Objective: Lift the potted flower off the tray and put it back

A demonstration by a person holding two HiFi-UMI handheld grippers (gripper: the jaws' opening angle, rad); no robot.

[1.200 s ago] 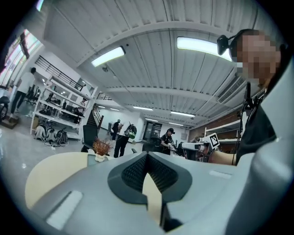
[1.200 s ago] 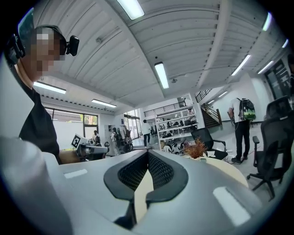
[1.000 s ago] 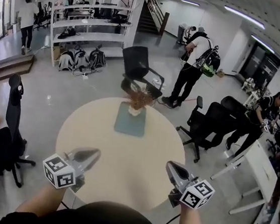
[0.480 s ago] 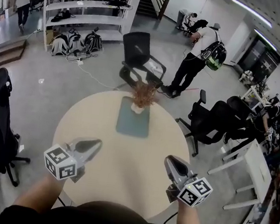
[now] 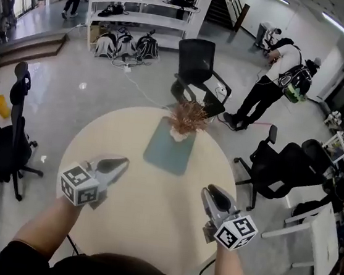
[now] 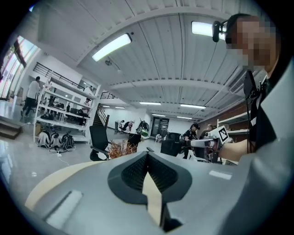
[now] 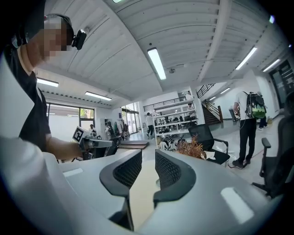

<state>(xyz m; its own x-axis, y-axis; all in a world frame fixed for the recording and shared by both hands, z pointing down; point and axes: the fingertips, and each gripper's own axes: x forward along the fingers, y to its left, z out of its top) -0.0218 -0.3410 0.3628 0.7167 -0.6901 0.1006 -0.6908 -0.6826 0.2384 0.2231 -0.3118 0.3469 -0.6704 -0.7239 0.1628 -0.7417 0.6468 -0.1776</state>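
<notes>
Judging by how things lie, I put us at the approach, with the lift not yet begun: the round table (image 5: 151, 209) fills the middle of my head view, and on it, toward twelve o'clock, lies the grey-green tray (image 5: 164, 156), a flat rectangle with its long side running away from me. Both tools hang over the near part of the table, well apart from the tray, the left gripper (image 5: 123, 163) at about eight o'clock with its jaws together at the tips, the right gripper (image 5: 210, 193) at about four o'clock with its jaws standing a little apart, having just been opening, and nothing between them. Next I would need both carried out toward twelve o'clock, the left one opened too, and the jaws brought low either side of the pot rather than into the foliage. At the twelve o'clock end of the tray sits the potted flower (image 5: 188, 118), upright, a dry-looking rust-brown tuft that spreads wider than its base. Its small pale pot (image 5: 180, 135) is mostly hidden under the sprigs, so I expect a narrow target and a light load
</notes>
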